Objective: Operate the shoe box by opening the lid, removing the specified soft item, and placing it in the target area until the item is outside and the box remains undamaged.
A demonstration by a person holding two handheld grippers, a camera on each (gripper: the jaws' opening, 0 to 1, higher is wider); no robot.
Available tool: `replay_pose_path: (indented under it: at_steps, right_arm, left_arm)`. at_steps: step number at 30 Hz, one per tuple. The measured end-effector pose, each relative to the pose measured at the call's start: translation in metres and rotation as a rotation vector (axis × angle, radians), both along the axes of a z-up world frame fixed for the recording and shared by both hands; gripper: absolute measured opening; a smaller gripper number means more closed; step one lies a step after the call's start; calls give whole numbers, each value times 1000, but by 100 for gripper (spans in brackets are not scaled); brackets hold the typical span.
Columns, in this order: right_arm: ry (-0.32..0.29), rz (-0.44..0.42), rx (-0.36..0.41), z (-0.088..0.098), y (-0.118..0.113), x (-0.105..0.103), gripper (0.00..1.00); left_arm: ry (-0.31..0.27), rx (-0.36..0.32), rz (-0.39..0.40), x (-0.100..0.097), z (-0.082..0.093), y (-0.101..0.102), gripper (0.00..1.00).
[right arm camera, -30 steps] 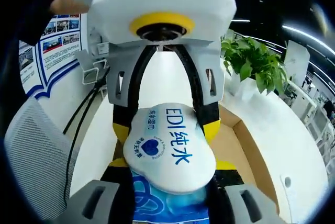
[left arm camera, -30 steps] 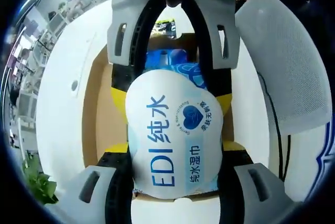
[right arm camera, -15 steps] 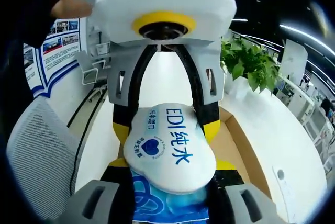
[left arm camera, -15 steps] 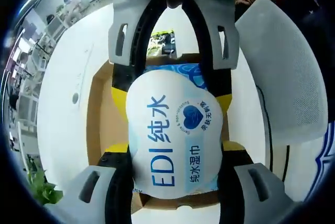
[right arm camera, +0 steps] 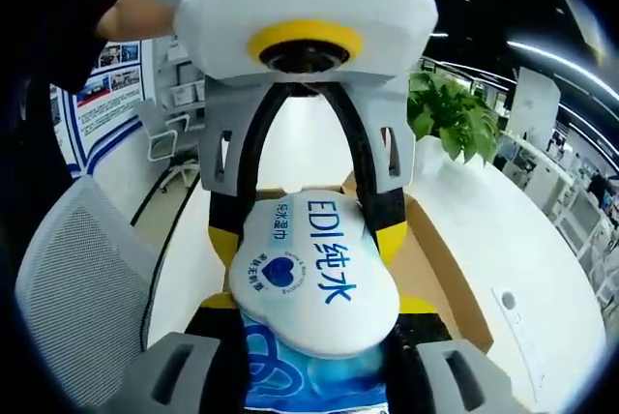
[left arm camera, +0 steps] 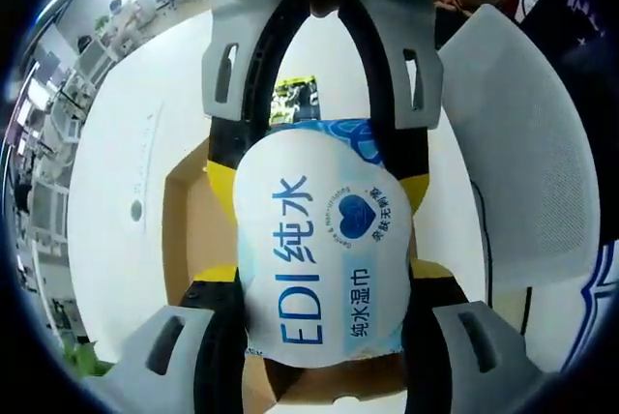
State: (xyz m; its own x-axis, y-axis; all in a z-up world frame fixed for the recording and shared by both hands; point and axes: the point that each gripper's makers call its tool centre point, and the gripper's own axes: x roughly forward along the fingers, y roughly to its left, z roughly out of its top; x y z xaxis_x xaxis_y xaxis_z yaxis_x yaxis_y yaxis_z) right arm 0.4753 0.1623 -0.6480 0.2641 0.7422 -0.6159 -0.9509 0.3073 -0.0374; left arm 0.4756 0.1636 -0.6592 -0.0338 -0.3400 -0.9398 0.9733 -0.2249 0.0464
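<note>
A white and blue pack of wet wipes with "EDI" printed on it hangs in the air between my two grippers, which face each other. My left gripper is shut on its near end and my right gripper is shut on its far end. In the right gripper view the same pack sits between my right gripper and the left gripper. The open brown cardboard shoe box lies below the pack, its inner wall showing. The pack hides most of the box.
The box rests on a white table. A small green and black packet lies beyond the box. A grey mesh chair stands beside the table, as does a potted plant. A black cable runs along the floor.
Both grippers have risen with the pack held between them. The box now looks smaller and lies farther below. The hold on the pack is unchanged.
</note>
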Motion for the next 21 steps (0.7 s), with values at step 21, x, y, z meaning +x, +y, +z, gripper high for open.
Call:
replay_pose_path:
  at_steps: [21]
  right_arm:
    - [0,-61,-2,3,-53,-3,51]
  left_arm:
    - [4,-3,-62,-3,1,-56,65]
